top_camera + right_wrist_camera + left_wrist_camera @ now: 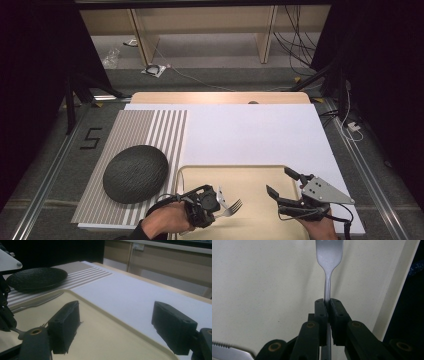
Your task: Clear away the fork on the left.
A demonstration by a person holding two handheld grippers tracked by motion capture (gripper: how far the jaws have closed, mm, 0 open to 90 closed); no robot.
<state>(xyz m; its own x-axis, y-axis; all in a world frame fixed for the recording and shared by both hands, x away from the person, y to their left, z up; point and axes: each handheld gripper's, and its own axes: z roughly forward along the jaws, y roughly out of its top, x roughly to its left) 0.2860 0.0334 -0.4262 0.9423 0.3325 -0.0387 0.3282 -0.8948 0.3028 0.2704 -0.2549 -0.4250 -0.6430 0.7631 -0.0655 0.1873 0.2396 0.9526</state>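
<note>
Left gripper [216, 202]: jaws clenched on neck of fork [233, 206], tines pointing toward right side of table, fork held over cream tray [260, 172]. In left gripper view, fork [329, 255] gripped by its handle just below the head, tray surface behind it; serrated knife [229, 353] at lower left corner, lying on tray.

Right gripper [285, 185]: jaws released, spread wide, nothing between them, poised over right part of tray (contact with tray surface not determinable). Right gripper view: tray rim [117, 322] running between the jaws, knife [37, 302] near far edge of tray.

Dark textured plate [135, 173] on striped mat [150, 131], just left of tray. White board [250, 132] under mat and tray.
</note>
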